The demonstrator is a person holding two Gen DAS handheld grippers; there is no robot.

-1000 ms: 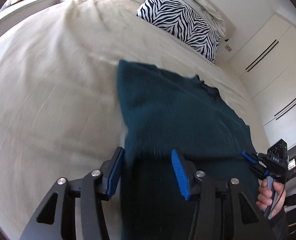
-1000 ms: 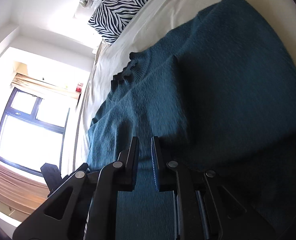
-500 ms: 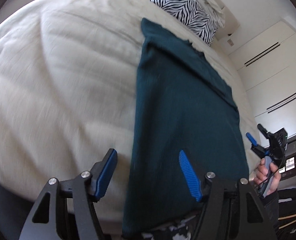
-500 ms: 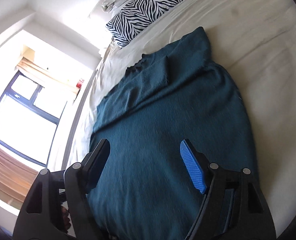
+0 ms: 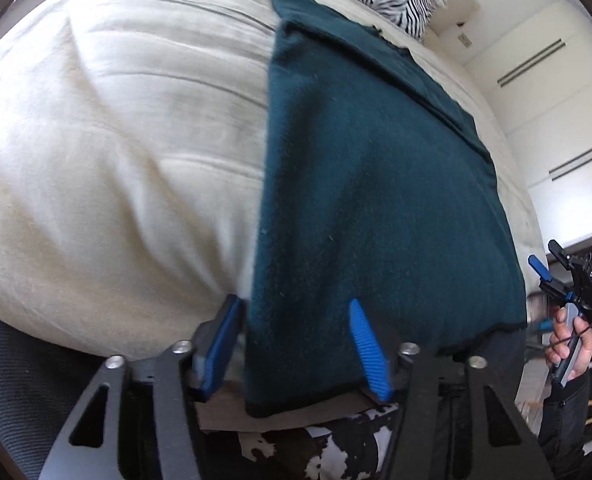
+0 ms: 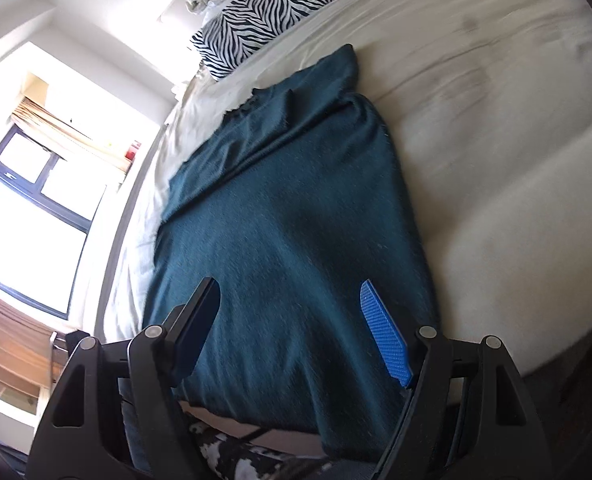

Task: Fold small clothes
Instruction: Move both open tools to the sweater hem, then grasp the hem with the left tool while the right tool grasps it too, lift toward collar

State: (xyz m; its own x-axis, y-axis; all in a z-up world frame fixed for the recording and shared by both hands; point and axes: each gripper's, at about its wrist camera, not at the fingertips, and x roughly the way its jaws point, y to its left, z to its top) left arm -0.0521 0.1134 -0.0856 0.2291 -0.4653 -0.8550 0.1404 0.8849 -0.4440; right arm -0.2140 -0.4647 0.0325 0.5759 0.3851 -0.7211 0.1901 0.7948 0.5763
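A dark teal knitted garment [image 5: 375, 200] is lying lengthwise on a cream-sheeted bed [image 5: 116, 160], its near hem hanging over the bed's near edge. In the right wrist view the garment [image 6: 288, 240] is showing a diagonal fold line across its upper half, with a notched neckline at the far end.

The left tool [image 5: 296, 344] is standing wide open with nothing between its blue pads, straddling the garment's left near corner. The right tool [image 6: 296, 328] is likewise gaping wide and gripping nothing, hovering over the near hem.

Bare sheet is spreading broadly on either side of the garment. A zebra-striped pillow [image 6: 264, 8] is sitting beyond its far end, well apart.

The hem's underside and the patterned dark-and-white fabric [image 5: 315, 444] below it are partly hiding behind the tool frames; motion is blurring the garment's edges.
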